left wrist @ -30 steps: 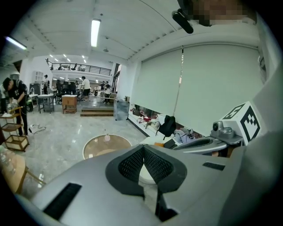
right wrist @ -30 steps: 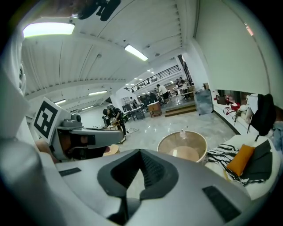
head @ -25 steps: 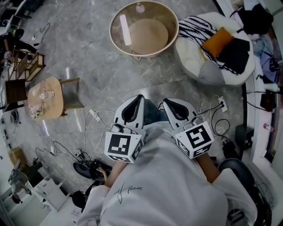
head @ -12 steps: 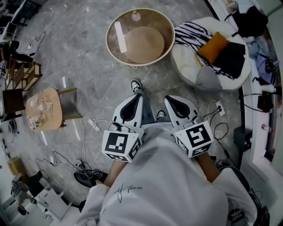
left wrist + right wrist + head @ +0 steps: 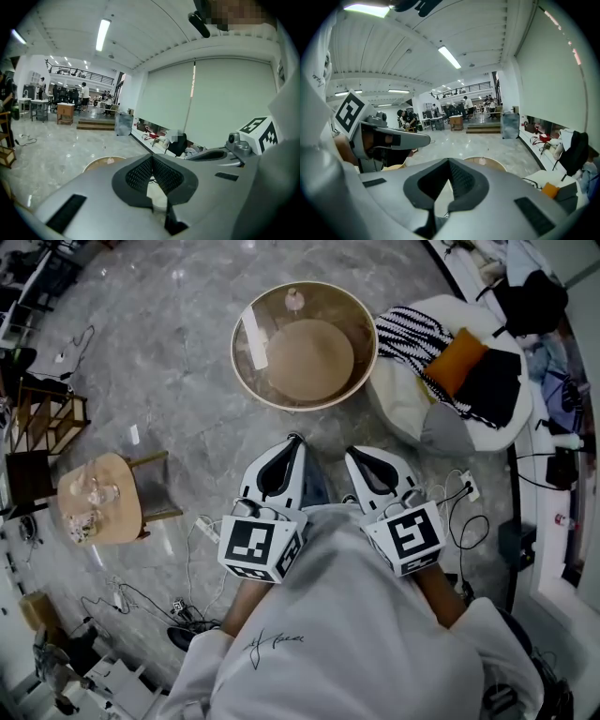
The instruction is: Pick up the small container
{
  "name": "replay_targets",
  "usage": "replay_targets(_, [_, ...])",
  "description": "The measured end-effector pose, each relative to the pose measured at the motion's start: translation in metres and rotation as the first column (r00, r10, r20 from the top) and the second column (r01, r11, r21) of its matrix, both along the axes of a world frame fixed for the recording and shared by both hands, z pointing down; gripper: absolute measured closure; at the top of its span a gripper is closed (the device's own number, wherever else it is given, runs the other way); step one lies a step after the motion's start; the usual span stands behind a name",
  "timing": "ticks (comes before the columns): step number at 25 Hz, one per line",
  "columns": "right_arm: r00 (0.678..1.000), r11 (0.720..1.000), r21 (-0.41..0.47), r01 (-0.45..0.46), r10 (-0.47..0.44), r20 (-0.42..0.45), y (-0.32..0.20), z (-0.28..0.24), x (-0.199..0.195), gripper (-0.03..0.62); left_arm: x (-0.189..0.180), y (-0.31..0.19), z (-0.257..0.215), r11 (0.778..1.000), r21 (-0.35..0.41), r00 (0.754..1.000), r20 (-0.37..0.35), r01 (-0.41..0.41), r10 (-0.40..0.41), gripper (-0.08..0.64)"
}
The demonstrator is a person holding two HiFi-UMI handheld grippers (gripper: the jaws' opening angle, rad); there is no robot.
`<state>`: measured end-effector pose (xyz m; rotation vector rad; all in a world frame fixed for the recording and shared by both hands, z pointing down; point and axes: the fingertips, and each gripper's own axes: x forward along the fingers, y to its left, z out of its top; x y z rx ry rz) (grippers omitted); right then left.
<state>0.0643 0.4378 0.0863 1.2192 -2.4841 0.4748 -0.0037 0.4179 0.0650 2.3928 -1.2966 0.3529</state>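
Note:
The small container [image 5: 296,298] is a little pinkish object standing at the far side of a round glass-topped table [image 5: 236,343]. It also shows as a small speck in the left gripper view [image 5: 108,160] and the right gripper view [image 5: 481,160]. My left gripper [image 5: 296,439] and right gripper [image 5: 351,454] are held side by side in front of my body, over the floor and short of the table. Both point toward it. In each gripper view the jaws meet at the tips, left gripper [image 5: 152,157] and right gripper [image 5: 449,161], with nothing between them.
A white beanbag [image 5: 450,418] with a striped throw and an orange cushion [image 5: 457,360] lies right of the table. A small wooden side table [image 5: 117,521] with glassware stands at the left, beside a wooden rack [image 5: 42,418]. Cables [image 5: 202,526] trail over the marble floor.
Both grippers have travelled forward together, and the round table now sits lower and nearer in the head view. The jaws of both stay shut.

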Motion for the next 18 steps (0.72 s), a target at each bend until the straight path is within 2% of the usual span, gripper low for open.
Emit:
replay_targets(7, [0.998,0.999,0.003,0.036,-0.036,0.049,-0.055,-0.014,-0.039,0.578,-0.024,-0.062,-0.009,0.999,0.019,0.999,0.022,-0.039,0.039,0.543])
replay_targets(11, [0.996,0.998,-0.039,0.047,-0.044,0.073,-0.082,-0.015,-0.062,0.578,-0.044,-0.092,-0.012,0.998,0.023,0.998,0.014,-0.056,0.056,0.542])
replay_targets(15, [0.997,0.999,-0.043,0.027,-0.024,0.072,-0.108,-0.014,-0.077,0.578,-0.061,-0.118,-0.011,0.997,0.025,0.998,0.009,-0.066,0.066,0.541])
replay_targets(18, [0.996,0.998,-0.041,0.051,-0.048,0.074,-0.123,-0.014,-0.092,0.578,-0.074,-0.134,-0.008,0.997,0.021,0.997,0.003,-0.071,0.071,0.543])
